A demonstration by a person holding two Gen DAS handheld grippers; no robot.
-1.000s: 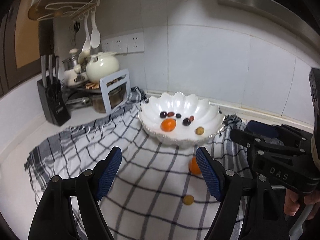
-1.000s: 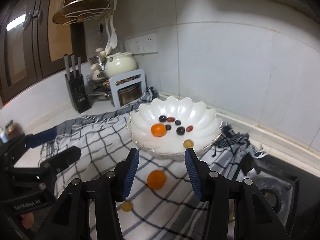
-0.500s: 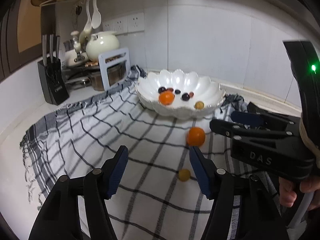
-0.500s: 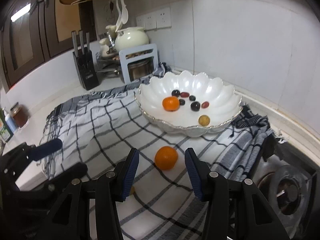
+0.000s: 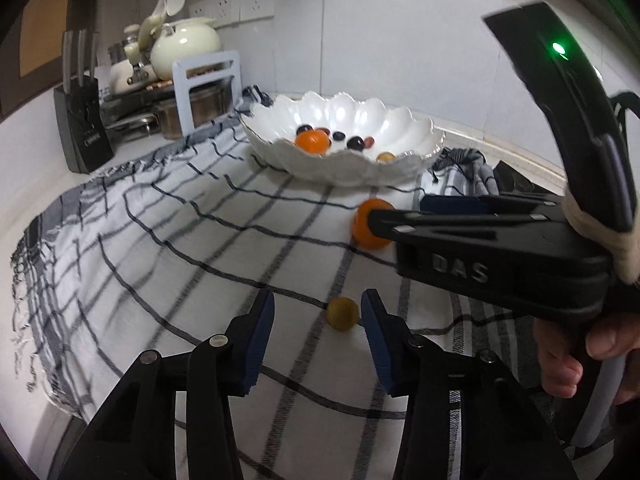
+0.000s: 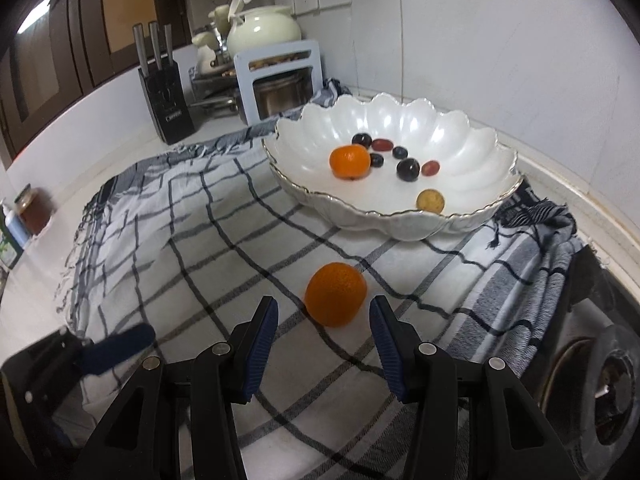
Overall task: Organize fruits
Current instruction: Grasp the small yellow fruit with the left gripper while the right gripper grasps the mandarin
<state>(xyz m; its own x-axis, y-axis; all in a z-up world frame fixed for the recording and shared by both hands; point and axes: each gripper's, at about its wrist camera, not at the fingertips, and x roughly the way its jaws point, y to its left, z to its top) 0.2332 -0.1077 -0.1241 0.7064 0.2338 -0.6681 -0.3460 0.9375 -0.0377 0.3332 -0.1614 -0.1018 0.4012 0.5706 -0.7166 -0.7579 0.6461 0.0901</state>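
Observation:
A white scalloped bowl [image 6: 496, 152] stands on a checked cloth [image 6: 200, 240] and holds an orange [image 6: 349, 161], several dark and red grapes and a small yellow fruit [image 6: 430, 200]. A loose orange [image 6: 336, 294] lies on the cloth just ahead of my open right gripper [image 6: 323, 316]. In the left wrist view a small yellow fruit [image 5: 342, 313] lies on the cloth [image 5: 160, 240] near my open left gripper [image 5: 317, 310], close to its right finger. The same orange [image 5: 370, 229] sits behind the right gripper's body [image 5: 480, 256]. The bowl [image 5: 400, 128] is farther back.
A knife block [image 6: 166, 92], a cream pot [image 6: 264, 26] on a rack and a pale blue stand [image 6: 280, 80] line the back wall. A jar [image 6: 34, 210] stands at the left. A stove burner [image 6: 612, 376] lies to the right of the cloth.
Both grippers have dropped toward the cloth and moved forward. The right one has closed in on the loose orange, the left one on the small yellow fruit. Both stay open.

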